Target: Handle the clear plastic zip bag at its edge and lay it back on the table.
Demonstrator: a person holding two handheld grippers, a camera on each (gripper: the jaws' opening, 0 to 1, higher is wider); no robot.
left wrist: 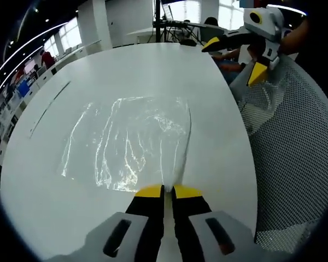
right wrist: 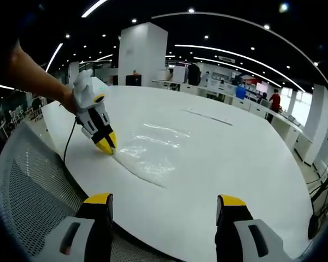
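White table (left wrist: 126, 71) bears one zip bag (left wrist: 128, 142), left gripper (left wrist: 168, 191) pinching its edge.

Bag pinched at its edge on the worktop
Left gripper (right wrist: 110, 147) at nine o'clock nips the clear bag (right wrist: 150, 153); right gripper (right wrist: 165, 204) fingers spread wide.

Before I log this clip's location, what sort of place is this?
Most likely an open-plan office. A big white table sits under long ceiling light strips, with rows of desks and people behind, and a mesh chair at the table's edge. The bag lies on the table.
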